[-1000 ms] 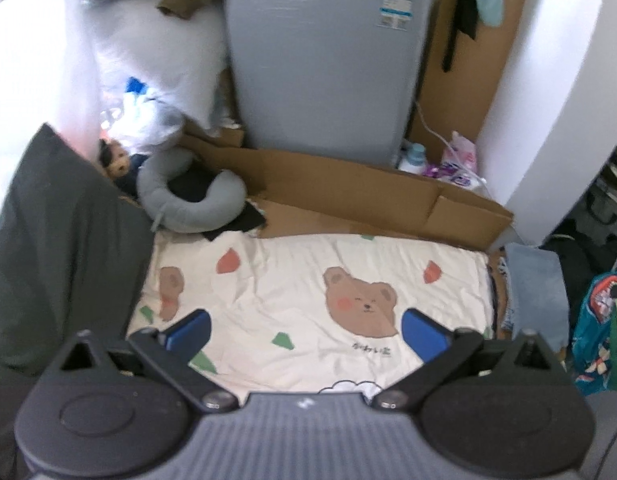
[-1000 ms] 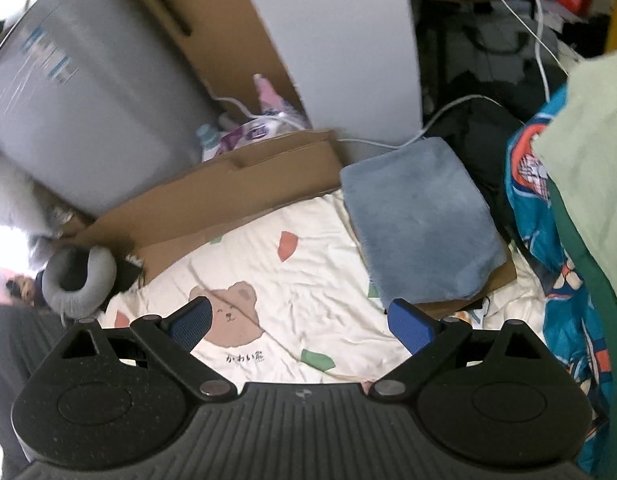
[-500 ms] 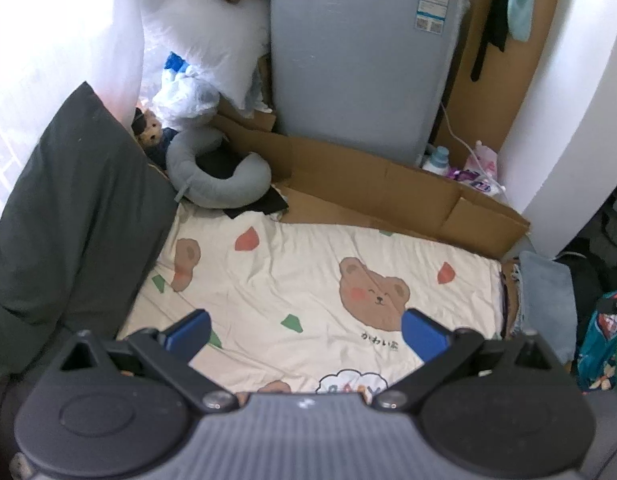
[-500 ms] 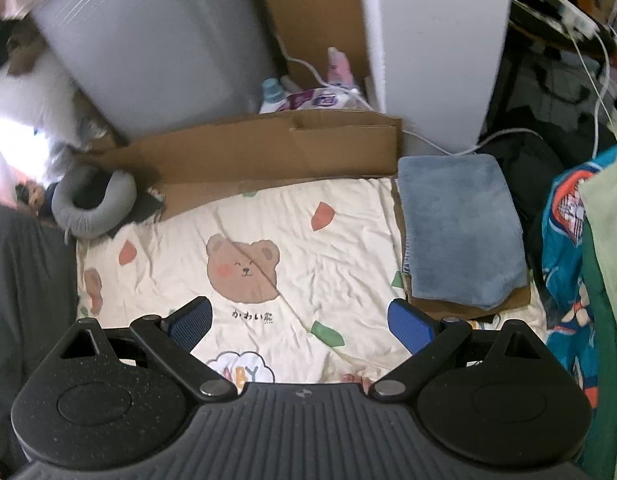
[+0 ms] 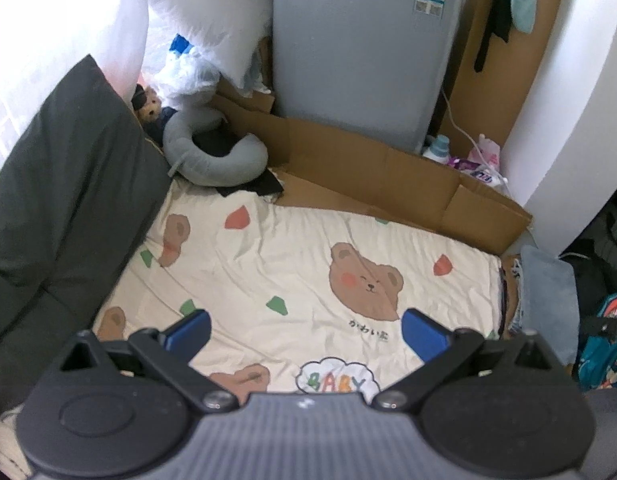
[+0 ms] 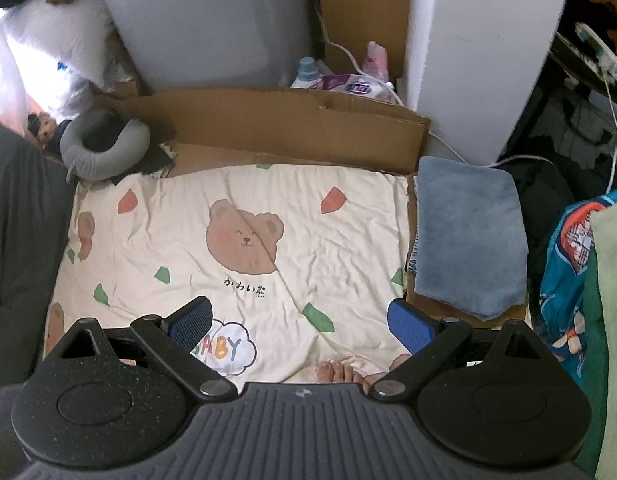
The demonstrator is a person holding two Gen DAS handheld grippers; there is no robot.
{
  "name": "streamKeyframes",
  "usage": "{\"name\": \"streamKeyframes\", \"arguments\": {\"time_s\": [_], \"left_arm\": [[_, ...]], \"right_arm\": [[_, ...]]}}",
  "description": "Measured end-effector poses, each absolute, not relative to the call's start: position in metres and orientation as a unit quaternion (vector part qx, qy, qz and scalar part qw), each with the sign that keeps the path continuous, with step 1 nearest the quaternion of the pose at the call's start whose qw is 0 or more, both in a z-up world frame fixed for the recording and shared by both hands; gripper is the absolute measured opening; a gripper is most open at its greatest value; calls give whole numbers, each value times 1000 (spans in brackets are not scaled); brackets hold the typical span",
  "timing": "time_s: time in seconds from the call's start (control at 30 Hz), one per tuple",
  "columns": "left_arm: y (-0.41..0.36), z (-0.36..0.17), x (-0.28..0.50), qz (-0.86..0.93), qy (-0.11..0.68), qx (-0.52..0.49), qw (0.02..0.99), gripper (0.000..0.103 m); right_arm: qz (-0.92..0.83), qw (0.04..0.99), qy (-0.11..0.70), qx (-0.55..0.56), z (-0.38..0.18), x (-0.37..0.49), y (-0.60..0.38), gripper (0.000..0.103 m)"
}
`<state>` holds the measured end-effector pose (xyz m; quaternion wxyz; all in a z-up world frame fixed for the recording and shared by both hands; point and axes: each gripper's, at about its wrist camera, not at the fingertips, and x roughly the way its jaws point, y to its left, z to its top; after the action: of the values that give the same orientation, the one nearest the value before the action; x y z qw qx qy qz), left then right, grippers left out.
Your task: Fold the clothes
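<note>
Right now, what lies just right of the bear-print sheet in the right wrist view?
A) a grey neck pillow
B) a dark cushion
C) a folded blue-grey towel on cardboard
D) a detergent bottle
C: the folded blue-grey towel lies on cardboard beside the sheet's right edge; both grippers are open and hold nothing.

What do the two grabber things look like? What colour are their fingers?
Both look alike. The left gripper and right gripper each have a dark grey ribbed body, two black rounded plates with a round disc, black linkage bars with silver pivots, and blue finger pads. No cables or sleeves show.
</note>
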<state>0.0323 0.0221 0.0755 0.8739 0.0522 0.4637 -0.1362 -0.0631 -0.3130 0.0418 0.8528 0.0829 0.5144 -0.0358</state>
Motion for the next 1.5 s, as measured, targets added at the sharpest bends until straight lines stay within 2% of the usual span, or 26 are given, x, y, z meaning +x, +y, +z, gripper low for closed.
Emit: {"name": "streamKeyframes", "arguments": {"time_s": [0.4, 0.7, 1.03, 1.3, 1.5], "left_arm": [[-4, 41, 20, -128, 479, 63, 866, 102], [-12, 36, 10, -124, 483, 68, 864, 102], [-13, 30, 7, -126, 490, 56, 861, 102], [-6, 27, 10, -130, 488, 71, 860, 96], [-6, 27, 12, -131, 494, 61, 857, 95]], "right_arm": [[-4, 848, 525, 78, 25, -65, -297, 98], [19, 845, 533, 39, 25, -74, -279, 98], [48, 844, 532, 47, 23, -77, -272, 98], [45, 847, 528, 29, 23, -77, -268, 98], [48, 843, 535, 37, 21, -74, -269, 98]]}}
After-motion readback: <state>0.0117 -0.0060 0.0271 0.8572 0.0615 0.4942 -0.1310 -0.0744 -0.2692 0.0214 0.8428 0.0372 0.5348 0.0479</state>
